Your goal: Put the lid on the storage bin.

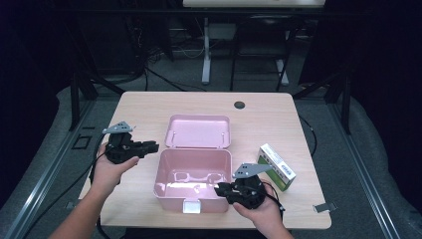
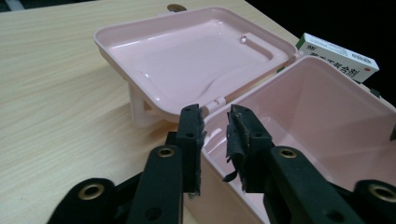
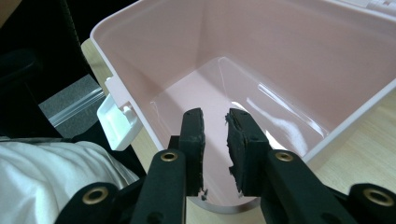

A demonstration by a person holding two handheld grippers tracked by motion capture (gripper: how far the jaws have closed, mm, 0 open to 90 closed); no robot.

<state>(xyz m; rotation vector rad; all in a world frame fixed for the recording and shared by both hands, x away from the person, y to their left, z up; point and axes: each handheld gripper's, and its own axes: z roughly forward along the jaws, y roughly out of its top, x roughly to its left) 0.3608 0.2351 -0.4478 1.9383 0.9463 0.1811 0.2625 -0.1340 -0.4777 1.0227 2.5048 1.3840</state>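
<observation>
One glossy pink plastic box [image 1: 193,180] is lying open between the left gripper [image 1: 152,147] and right gripper [image 1: 221,190]. Both grippers' jaws are standing narrowly parted, gripping nothing. One rectangular cardboard carton [image 1: 276,167] is sitting just beyond the right gripper.

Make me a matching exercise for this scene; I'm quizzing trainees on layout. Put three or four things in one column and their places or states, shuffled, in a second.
Things:
1. pink box
2. lid
3. carton
4. left gripper

Places or states:
a. lying on the table right of the box
b. folded back flat behind the box, inside up
c. held at the box's left, jaws a little apart
d. open, nothing inside, white latch at its front

Pairs: 1-d, 2-b, 3-a, 4-c
</observation>
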